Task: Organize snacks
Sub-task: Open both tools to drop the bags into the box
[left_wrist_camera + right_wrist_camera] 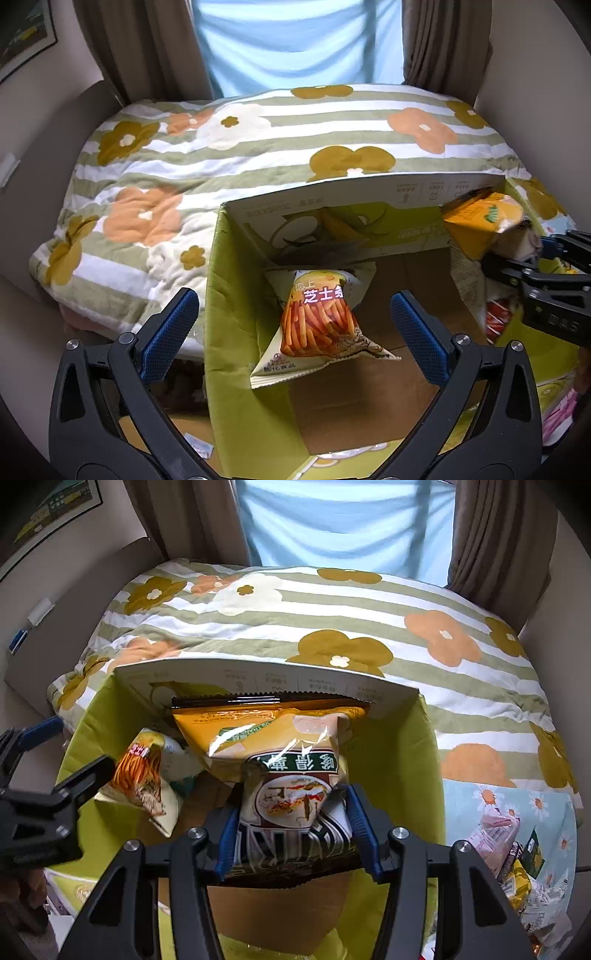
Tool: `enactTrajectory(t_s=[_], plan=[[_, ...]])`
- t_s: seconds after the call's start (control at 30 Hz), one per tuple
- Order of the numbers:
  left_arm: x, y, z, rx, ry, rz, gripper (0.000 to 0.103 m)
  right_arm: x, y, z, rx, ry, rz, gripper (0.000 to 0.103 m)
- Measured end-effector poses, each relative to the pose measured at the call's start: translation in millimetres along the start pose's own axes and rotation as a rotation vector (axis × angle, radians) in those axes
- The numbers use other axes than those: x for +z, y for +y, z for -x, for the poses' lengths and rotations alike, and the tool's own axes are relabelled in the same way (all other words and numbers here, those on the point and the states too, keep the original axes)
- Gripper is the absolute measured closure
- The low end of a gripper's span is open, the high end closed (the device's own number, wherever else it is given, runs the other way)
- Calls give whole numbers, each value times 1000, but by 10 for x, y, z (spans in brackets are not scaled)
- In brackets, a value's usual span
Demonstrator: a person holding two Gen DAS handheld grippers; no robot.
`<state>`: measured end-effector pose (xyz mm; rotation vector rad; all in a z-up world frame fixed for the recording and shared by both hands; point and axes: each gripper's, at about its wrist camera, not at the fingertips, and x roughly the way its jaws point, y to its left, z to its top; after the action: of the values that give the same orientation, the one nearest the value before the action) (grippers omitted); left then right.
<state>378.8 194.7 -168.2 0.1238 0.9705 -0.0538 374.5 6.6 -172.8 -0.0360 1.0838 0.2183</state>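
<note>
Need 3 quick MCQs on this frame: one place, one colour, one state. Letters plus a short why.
1. Where is the cheese-stick snack bag?
A. inside the cardboard box
B. on the quilt
C. in the left claw

2. What colour are the left claw pads?
A. red
B. blue
C. white

3. What state is the right claw in?
A. open and holding nothing
B. shut on the yellow chip bag
C. out of view

Key:
1 A, the bag leans against the box's inner wall.
2 B, both pads show blue.
3 B, its fingers pinch the bag's lower end over the box.
</note>
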Motion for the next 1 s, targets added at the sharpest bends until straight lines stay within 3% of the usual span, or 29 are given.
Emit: enactTrajectory(t_s=[0.1, 0.13, 0.17, 0.27, 0.57, 1.0], plan=[[1, 33, 17, -11, 5, 11, 0, 47, -3, -84, -3, 13, -21, 44], [-2, 39, 23, -6, 6, 11, 0, 51, -10, -85, 5, 1, -29, 27], [-6, 43, 31, -4, 6, 10, 0, 47, -10, -74, 10, -14, -39, 2], [-26, 55, 57, -4, 3, 14, 0, 25, -10, 4, 22, -81, -51, 0], [-106, 77, 214, -9, -10, 19, 0, -77, 72, 188, 19, -91, -24, 0], [-210, -126, 952, 4, -99, 22, 0, -362, 51, 927, 15, -142, -12, 0]])
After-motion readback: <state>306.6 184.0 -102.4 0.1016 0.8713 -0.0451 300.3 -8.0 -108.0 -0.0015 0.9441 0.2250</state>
